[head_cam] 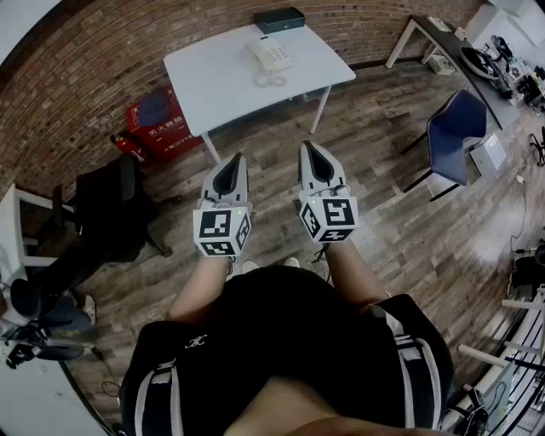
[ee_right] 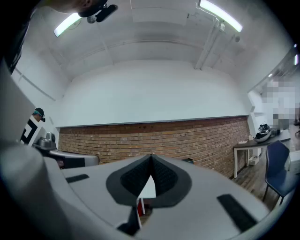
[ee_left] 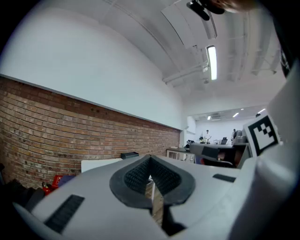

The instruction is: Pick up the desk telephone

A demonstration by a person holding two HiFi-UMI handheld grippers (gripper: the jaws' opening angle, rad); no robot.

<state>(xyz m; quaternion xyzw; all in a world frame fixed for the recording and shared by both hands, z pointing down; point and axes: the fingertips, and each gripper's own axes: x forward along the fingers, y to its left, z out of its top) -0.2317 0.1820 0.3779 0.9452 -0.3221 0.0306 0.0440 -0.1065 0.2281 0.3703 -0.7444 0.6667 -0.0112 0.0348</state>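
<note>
**Both tongs shut and empty, telephone on the far desk**

- Left tongs point(head_cam: 232, 166): pressed together, nothing between them. The left gripper view shows the ribbed dark pads point(ee_left: 136, 177) meeting at the tips. Held level over the wooden floor point(head_cam: 383, 213), pointing toward the desk.
- Right tongs point(head_cam: 313, 157): also pressed together and empty, just right of the left pair and about level with it.
- Each gripper carries a cube with black-and-white square markers at its near end. These are patterns only, with no lettering.
- Desk telephone point(head_cam: 270, 53): white, on the far part of the white desk point(head_cam: 213, 94), toward its right side. Its coiled white cord point(head_cam: 271, 81) lies on the desk just near of it. Any print on the keys is too small to read. The phone is well apart from both tongs.
- A dark flat box point(head_cam: 279, 19) sits at the desk's far edge, just beyond the phone, against the brick wall point(head_cam: 85, 68).
- Red box point(head_cam: 162, 128): on the floor left of the desk. It has white Chinese characters on its front, too small to read with certainty. A red extinguisher point(head_cam: 128, 146) lies beside it.
- Black office chair point(head_cam: 111, 209): at the left.
- Blue chair point(head_cam: 457, 132): at the right, near a second desk point(head_cam: 443, 34).
- The person's black shirt has a small white emblem point(head_cam: 196, 342), which is not legible.
</note>
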